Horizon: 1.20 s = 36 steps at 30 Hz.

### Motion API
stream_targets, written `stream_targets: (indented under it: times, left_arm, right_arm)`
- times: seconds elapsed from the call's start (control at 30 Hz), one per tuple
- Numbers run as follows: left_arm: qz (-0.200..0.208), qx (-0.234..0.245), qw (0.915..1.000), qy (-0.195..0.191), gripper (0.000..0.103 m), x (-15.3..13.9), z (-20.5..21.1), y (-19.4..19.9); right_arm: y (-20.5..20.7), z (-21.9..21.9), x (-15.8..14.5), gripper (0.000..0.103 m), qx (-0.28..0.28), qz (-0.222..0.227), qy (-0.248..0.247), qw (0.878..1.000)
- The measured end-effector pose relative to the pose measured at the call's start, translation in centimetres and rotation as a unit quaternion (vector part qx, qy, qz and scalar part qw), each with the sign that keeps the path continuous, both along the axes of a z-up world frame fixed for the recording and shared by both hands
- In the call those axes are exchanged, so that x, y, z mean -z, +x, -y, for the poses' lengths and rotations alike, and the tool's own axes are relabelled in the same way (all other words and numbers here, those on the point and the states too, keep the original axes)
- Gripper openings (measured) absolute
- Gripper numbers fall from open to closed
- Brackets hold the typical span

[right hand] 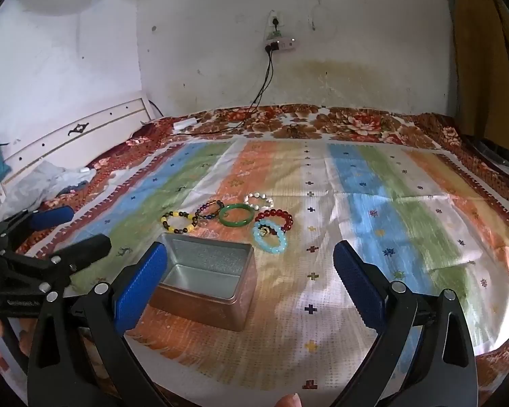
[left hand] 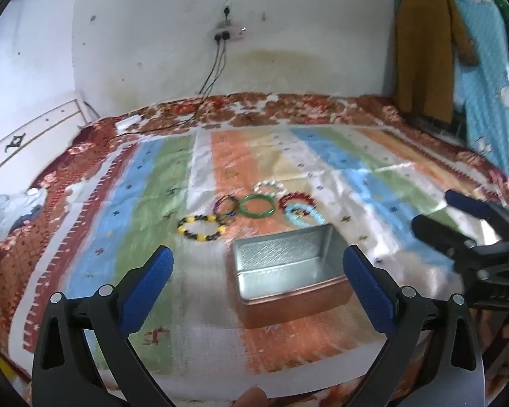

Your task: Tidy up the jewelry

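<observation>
An open, empty metal tin [left hand: 288, 271] [right hand: 207, 281] sits on a striped cloth on the bed. Beyond it lie several bracelets: yellow-and-black beads [left hand: 201, 227] [right hand: 179, 222], dark multicolour beads [left hand: 225, 205] [right hand: 209, 209], a green bangle [left hand: 256, 205] [right hand: 237, 215], white pearls [left hand: 269, 187] [right hand: 259, 199], red beads [left hand: 297, 200] [right hand: 274, 216] and light blue beads [left hand: 303, 215] [right hand: 269, 235]. My left gripper [left hand: 258, 264] is open and empty, above the tin's near side. My right gripper [right hand: 251, 261] is open and empty, just right of the tin.
The striped cloth [right hand: 373, 203] lies over a floral bedspread [right hand: 339, 122]. A white headboard [right hand: 74, 135] stands at the left. Cables [right hand: 264, 81] hang from a wall socket onto the bed. Clothes [left hand: 424, 51] hang at the right.
</observation>
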<state>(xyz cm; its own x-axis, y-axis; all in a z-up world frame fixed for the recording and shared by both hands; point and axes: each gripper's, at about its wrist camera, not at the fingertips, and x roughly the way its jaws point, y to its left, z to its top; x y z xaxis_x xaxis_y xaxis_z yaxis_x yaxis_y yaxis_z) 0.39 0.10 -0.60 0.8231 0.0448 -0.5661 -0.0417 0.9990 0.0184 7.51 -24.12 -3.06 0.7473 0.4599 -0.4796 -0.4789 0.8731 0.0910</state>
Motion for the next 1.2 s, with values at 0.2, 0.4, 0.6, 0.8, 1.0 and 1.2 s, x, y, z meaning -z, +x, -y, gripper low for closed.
stream_targets:
  times: [0.2, 0.4, 0.6, 0.8, 1.0, 1.2]
  left_arm:
    - [-0.002, 0.006, 0.9996, -0.027, 0.097, -0.18, -0.68, -0.04]
    - [-0.011, 0.0, 0.9994, -0.033, 0.097, 0.06, -0.85, 0.24]
    - [-0.012, 0.003, 0.9995, -0.03, 0.097, -0.05, -0.88, 0.4]
    - [-0.012, 0.004, 0.9994, -0.032, 0.097, -0.06, -0.81, 0.43]
    - [-0.015, 0.0, 0.9994, -0.031, 0.097, 0.05, -0.82, 0.45]
    - [-0.017, 0.003, 0.9993, -0.034, 0.097, 0.21, -0.8, 0.44]
  right_arm:
    - [-0.11, -0.43, 0.33, 0.099, 0.0, -0.003, -0.003, 1.0]
    - [-0.05, -0.73, 0.39, 0.099, -0.002, -0.002, -0.011, 1.0]
    - [-0.06, -0.71, 0.53, 0.099, 0.001, -0.004, -0.009, 1.0]
    - [-0.05, -0.43, 0.46, 0.099, 0.005, -0.003, -0.007, 1.0]
    - [0.09, -0.36, 0.33, 0.099, 0.006, -0.007, -0.004, 1.0]
    - [0.31, -0.85, 0.07, 0.099, 0.002, -0.006, -0.012, 1.0]
